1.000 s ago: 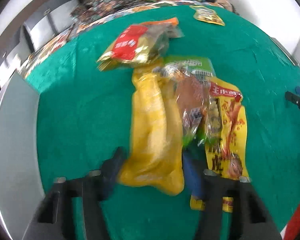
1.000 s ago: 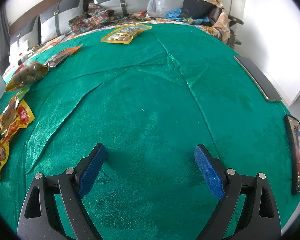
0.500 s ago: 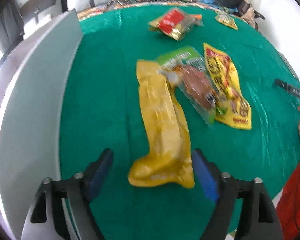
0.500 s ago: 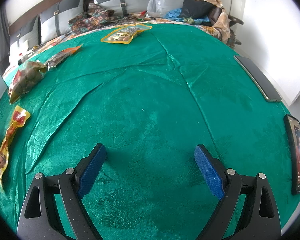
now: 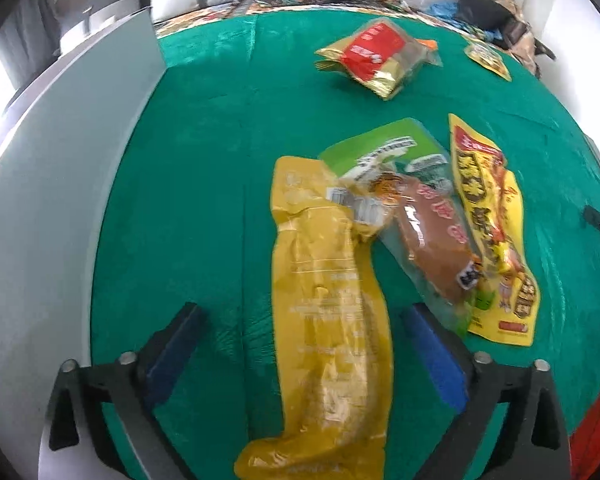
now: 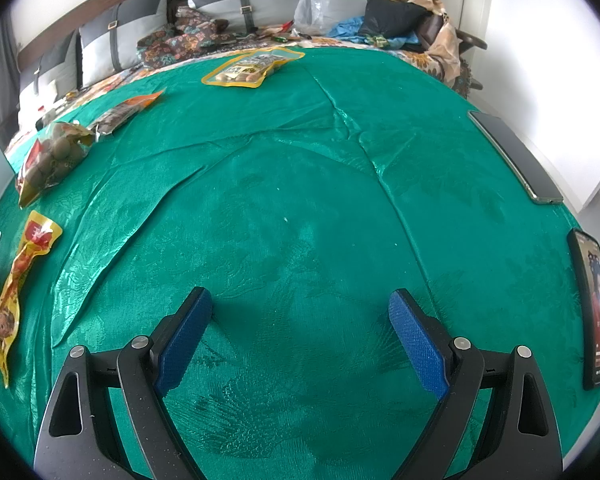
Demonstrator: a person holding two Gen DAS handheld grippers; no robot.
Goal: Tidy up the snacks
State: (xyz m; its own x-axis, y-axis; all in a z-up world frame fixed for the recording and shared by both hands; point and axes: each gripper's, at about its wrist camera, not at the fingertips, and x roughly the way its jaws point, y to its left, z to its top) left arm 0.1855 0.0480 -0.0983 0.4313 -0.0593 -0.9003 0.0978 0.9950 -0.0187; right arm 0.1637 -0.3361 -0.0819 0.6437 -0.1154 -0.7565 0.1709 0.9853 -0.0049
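In the left wrist view my left gripper [image 5: 300, 348] is open, its blue pads either side of a long yellow snack pack [image 5: 328, 320] that lies flat on the green cloth. Beside it lie a clear pack with a brown snack [image 5: 432, 248], a green pack [image 5: 384, 148] under it, and a yellow-and-red pack [image 5: 492, 220]. A red-and-gold bag [image 5: 376, 56] lies farther back. My right gripper [image 6: 300, 336] is open and empty over bare cloth. The red-and-gold bag [image 6: 48, 160] and yellow-and-red pack [image 6: 16, 276] show at its left edge.
A grey box wall [image 5: 60, 184] stands along the left of the table. A yellow-rimmed snack pack [image 6: 252, 68] and an orange-ended pack [image 6: 124, 110] lie at the far side. Two phones [image 6: 516, 156] [image 6: 594, 304] lie at the right edge. A sofa with cushions [image 6: 240, 4] stands behind.
The left gripper has let go of the yellow pack, which now lies flat, and has drawn back and turned. The other packs settled beside it. The right gripper has not moved.
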